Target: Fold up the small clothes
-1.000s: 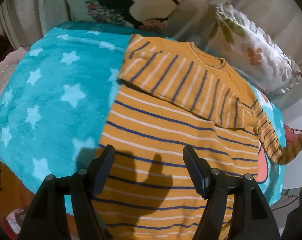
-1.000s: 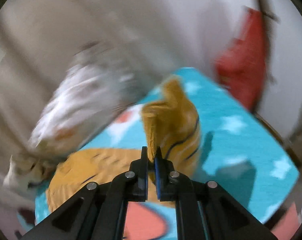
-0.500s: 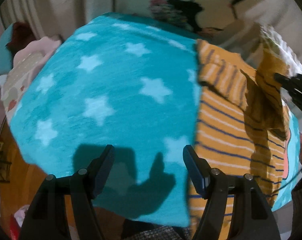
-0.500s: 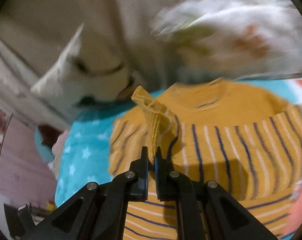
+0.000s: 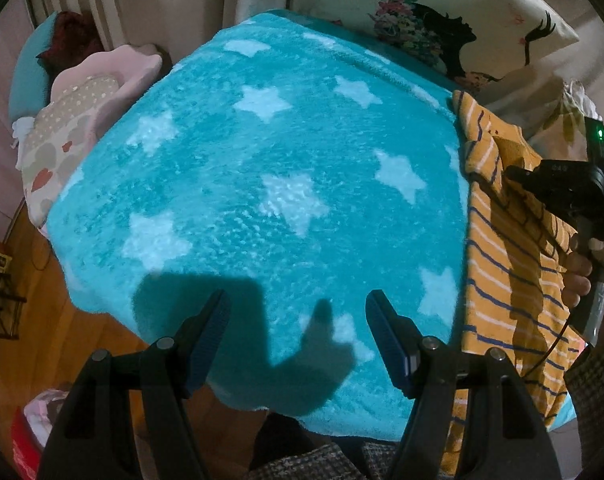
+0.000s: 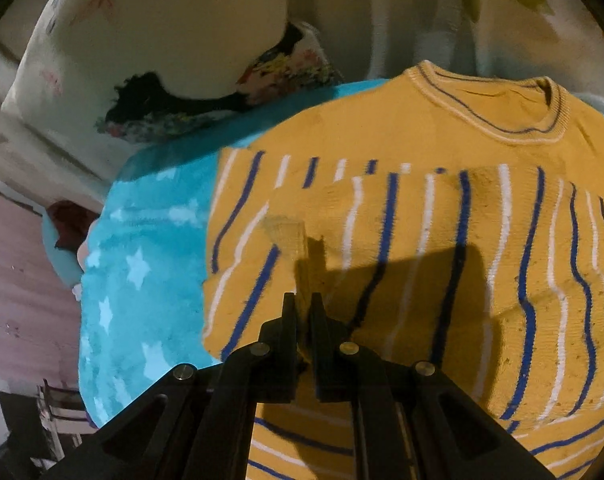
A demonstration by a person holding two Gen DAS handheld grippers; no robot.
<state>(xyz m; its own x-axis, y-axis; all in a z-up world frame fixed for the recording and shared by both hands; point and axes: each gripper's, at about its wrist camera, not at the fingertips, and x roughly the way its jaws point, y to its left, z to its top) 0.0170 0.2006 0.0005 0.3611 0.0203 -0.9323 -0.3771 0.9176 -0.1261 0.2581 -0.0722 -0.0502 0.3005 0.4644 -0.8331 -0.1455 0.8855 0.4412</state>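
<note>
I have the mustard striped sweater lying on the teal star blanket that covers the bed, over toward the blanket's right side as my left camera sees it, with its collar toward the pillows. My right gripper has its fingers pinched shut on the cuff end of a sleeve, which I hold just above the sweater's chest; the sleeve is draped across the body, so the sleeve fold looks to me nearly made but not released. In the right view another striped layer already lies across the upper chest, which I take to be the other sleeve folded in, though I cannot be sure from here. My left gripper hangs over bare blanket beside the sweater with its fingers spread apart and nothing between them. What remains, as I judge it: lay this cuff down flat and let go, then fold the body over, probably hem toward collar. No other small clothes waiting to be folded are plainly visible.
</note>
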